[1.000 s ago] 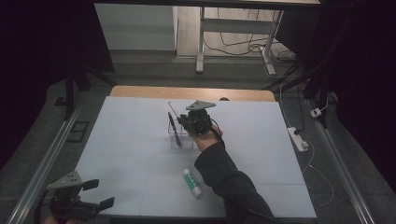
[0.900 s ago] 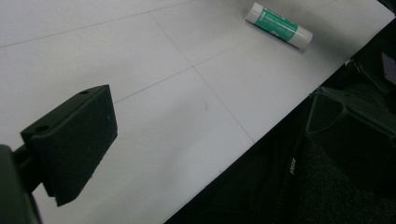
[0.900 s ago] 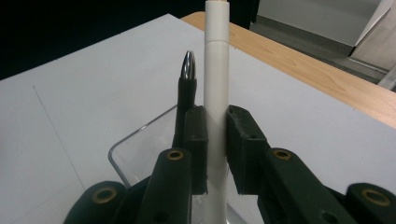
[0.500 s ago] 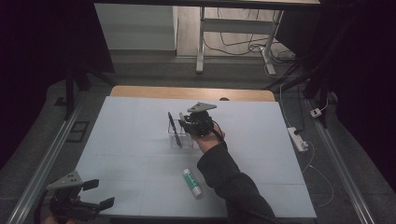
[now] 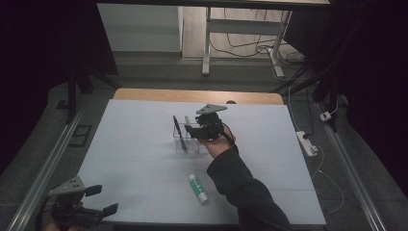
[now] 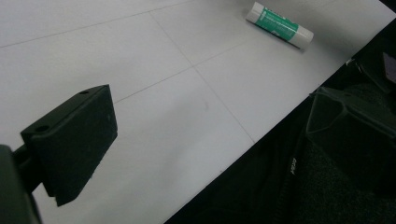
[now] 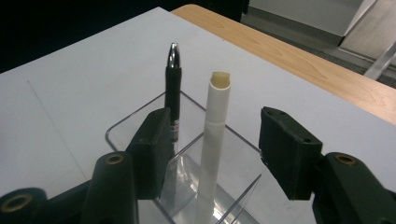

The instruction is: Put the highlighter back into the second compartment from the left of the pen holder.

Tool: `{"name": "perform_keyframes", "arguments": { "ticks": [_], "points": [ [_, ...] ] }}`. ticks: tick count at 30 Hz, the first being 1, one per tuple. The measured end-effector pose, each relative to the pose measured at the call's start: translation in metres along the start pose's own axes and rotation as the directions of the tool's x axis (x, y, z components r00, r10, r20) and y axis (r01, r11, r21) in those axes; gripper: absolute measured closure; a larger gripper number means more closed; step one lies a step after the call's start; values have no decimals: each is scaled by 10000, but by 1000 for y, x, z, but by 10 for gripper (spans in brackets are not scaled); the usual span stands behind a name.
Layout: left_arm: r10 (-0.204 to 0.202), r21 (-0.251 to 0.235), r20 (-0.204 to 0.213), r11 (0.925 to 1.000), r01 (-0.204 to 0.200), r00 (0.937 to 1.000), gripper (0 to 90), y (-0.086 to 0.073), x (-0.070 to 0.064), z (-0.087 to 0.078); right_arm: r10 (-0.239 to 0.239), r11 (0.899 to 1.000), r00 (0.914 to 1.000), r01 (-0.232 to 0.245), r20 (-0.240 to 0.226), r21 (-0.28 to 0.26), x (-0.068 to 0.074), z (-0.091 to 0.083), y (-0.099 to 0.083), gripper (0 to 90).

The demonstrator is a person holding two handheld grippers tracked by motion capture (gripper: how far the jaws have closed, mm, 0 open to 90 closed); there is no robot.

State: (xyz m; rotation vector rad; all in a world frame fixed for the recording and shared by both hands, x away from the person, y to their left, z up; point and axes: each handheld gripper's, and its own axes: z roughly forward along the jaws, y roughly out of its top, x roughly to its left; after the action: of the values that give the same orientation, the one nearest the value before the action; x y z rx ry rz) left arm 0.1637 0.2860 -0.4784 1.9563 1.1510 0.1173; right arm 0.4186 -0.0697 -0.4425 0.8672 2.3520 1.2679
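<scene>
The right gripper (image 7: 212, 154) is held out over the middle of the table on a stretched arm in a dark sleeve (image 5: 240, 185). Its jaws stand wide apart on both sides of a white pen (image 7: 212, 140), and they do not touch it. The pen stands in a clear plastic holder (image 7: 233, 175) just beside a black pen (image 7: 173, 100). The left gripper (image 5: 98, 201) rests at the near left corner, open and empty. A green glue stick (image 5: 198, 188) lies near the front edge.
</scene>
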Motion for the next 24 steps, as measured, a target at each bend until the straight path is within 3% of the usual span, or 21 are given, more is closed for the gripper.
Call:
{"name": "perform_keyframes", "arguments": {
  "ticks": [4, 19, 24],
  "points": [
    [-7, -1, 2, 10000, 7, 10000, 20, 0, 0, 0, -130, 9999, 9999, 130, -3, 20, 1, -6, -1, 400],
    [-23, 14, -9, 10000, 23, 10000, 20, 0, 0, 1, 142, 9990, 9972, -110, -740, 431, 2, -25, -10, 257],
    [-28, 8, -4, 10000, 28, 10000, 20, 0, 0, 0, 115, 9983, 9969, -70, -778, 584, 3, -31, -13, 201]
  ]
}}
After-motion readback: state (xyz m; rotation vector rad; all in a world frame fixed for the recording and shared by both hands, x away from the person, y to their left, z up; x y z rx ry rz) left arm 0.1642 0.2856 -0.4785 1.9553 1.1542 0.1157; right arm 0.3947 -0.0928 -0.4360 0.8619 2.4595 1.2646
